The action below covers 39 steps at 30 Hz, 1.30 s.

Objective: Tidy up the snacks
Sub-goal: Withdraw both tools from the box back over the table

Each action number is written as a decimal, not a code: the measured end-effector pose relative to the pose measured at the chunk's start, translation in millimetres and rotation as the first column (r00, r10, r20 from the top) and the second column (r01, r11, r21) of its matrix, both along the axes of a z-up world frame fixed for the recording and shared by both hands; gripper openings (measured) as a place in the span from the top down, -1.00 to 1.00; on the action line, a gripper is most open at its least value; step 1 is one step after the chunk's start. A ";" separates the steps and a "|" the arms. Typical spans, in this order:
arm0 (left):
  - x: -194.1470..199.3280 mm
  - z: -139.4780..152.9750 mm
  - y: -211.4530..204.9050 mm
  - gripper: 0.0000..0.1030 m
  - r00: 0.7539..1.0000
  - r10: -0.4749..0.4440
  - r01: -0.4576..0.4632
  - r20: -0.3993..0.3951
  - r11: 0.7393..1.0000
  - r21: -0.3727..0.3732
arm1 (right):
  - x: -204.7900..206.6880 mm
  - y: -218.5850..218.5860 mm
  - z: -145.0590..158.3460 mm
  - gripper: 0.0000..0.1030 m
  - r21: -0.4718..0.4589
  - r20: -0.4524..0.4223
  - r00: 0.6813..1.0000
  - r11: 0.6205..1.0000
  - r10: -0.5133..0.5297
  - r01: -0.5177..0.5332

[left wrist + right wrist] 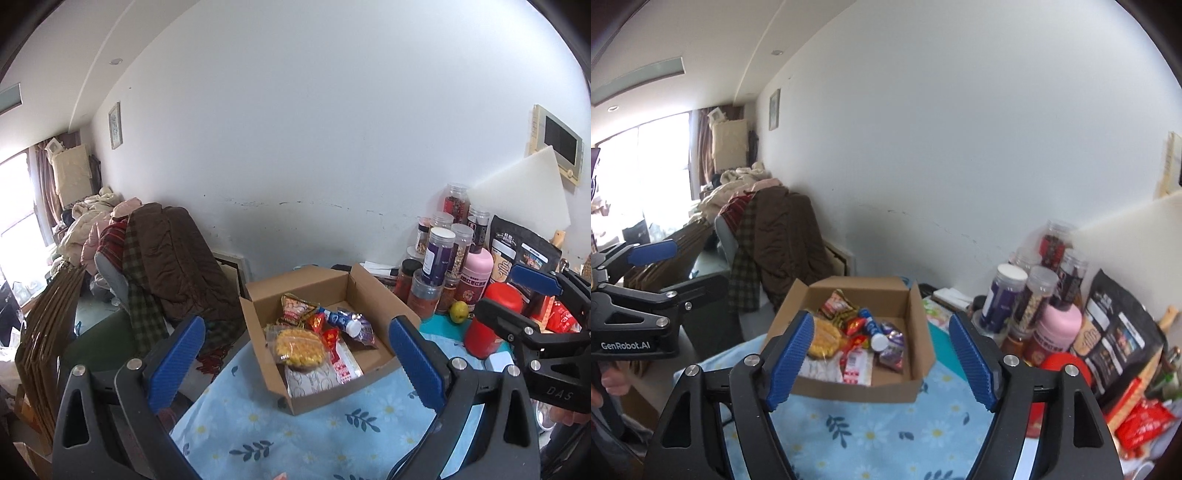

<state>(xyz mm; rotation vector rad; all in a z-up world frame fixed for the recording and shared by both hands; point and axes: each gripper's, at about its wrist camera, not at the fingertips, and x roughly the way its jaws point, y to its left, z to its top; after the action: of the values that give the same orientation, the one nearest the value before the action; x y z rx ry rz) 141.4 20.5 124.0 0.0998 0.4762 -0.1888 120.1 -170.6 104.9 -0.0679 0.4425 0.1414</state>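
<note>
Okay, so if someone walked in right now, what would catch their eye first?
Probably the open cardboard box in the middle of the blue floral tablecloth, with bright snack packets piled inside. Then the cluster of clear jars and a pink bottle to its right against the white wall.

I can read two marks, both on the rig itself. In the right wrist view, at the left edge of the frame, the black body of the left tongs (652,267) carries "GenRobot.AI" in white letters. In the left wrist view, at the lower right of the frame, the black body of the right tongs (517,291) shows raised letters "DAS". The print on the jars, pouches and snack wrappers is too small and blurred for me to read.
</note>
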 end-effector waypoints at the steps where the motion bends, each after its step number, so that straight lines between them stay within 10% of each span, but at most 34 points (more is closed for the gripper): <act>1: -4.3 -3.0 -0.6 -0.97 1.000 -0.001 0.001 -0.006 1.000 -0.004 | -3.9 -1.1 -2.8 -0.48 0.003 -0.001 1.000 1.000 -0.002 0.002; 39: -93.2 -54.8 5.3 -0.97 0.983 0.172 -0.177 -0.057 0.980 -0.091 | -69.6 4.6 -56.4 -0.48 0.070 -0.033 0.988 0.986 0.151 -0.149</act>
<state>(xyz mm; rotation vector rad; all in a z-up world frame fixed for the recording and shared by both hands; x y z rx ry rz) 48.2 25.8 69.2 -0.0407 0.5207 -0.0417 50.5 -166.0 48.5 -0.0325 0.4705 0.3060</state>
